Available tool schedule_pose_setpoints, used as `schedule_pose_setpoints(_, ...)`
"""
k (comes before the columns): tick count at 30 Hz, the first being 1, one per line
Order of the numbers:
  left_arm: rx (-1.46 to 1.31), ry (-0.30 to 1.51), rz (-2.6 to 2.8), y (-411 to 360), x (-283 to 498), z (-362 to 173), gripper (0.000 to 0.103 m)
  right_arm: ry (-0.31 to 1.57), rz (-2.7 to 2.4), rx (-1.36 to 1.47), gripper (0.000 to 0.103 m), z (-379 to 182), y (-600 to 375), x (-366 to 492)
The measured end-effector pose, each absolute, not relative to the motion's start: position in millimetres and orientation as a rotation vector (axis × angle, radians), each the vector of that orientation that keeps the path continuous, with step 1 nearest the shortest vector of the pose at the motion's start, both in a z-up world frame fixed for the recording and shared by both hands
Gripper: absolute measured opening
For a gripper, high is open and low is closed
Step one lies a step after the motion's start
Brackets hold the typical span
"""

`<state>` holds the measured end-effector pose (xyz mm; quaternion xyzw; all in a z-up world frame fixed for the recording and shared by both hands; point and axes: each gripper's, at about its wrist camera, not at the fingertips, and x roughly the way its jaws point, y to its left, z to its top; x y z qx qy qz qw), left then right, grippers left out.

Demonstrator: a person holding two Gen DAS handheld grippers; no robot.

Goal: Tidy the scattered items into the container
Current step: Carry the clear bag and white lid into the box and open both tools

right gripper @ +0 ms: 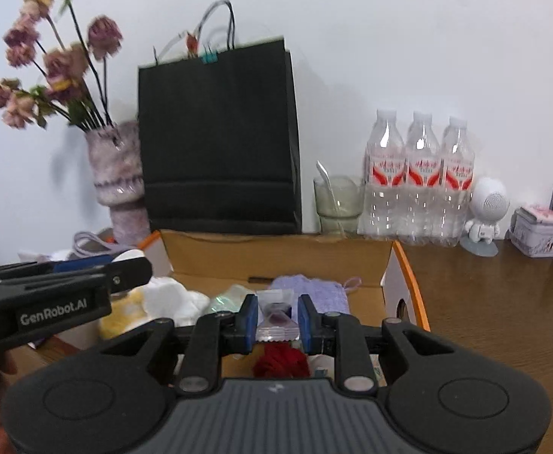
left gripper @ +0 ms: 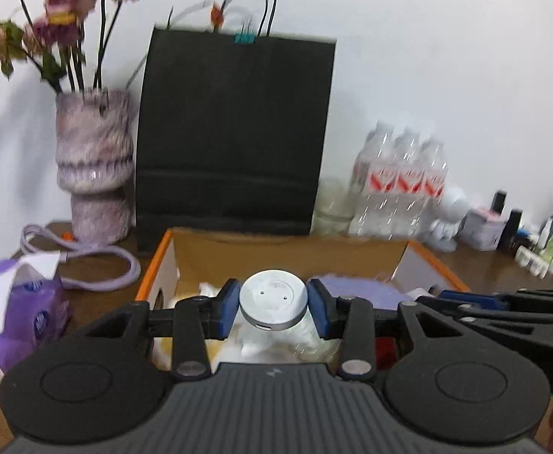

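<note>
We are at the carrying step, both hands loaded and poised over the cardboard box (right gripper: 276, 257). Our left gripper (left gripper: 272, 304) is clamped on a round silver disc (left gripper: 273, 304), the blue pads (left gripper: 228, 302) pressing its rim on either side. Our right gripper (right gripper: 276, 317) pinches a small clear packet (right gripper: 278, 317) with something dark inside. Below and ahead of both tools, the box already holds a purple cloth (right gripper: 310, 295), white wadding (right gripper: 170, 300) and a red woolly thing (right gripper: 282, 363). Next, we judge, each hand needs to dip lower inside the box walls and part its jaws, so both items land on the soft pile and neither bounces out.
</note>
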<state>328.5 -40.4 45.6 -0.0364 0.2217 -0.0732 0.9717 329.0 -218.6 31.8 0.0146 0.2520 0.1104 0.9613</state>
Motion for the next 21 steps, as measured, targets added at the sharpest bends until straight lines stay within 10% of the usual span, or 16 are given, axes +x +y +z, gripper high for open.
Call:
schedule_pose_setpoints(9,-0.051,0.482,-0.138,-42.9,331.5,35.0,0.041,0.539,0.211,0.018,0.021,23.6,-218.7,329.5)
schedule_pose_setpoints(11,-0.051,0.489,-0.126,-43.3,332.2,35.3,0.063,0.547,0.209,0.01,0.023,24.8,-218.9,329.3)
schedule_pose_setpoints(12,-0.052,0.487,-0.111,-43.2,332.4,35.7,0.091,0.553,0.207,0.005,0.027,25.5,-218.7,329.6)
schedule_pose_setpoints(13,-0.049,0.479,-0.056,-42.9,332.2,36.4,0.103,0.562,0.207,0.0,0.054,26.1,-218.4,329.7)
schedule_pose_setpoints(15,-0.052,0.475,0.0,-39.5,333.0,38.6,0.103,0.569,0.183,-0.008,0.096,28.2,-218.8,329.0)
schedule_pose_setpoints(21,-0.097,0.49,-0.027,-35.0,331.9,42.0,0.103,0.545,0.172,-0.029,0.103,32.9,-218.5,326.8)
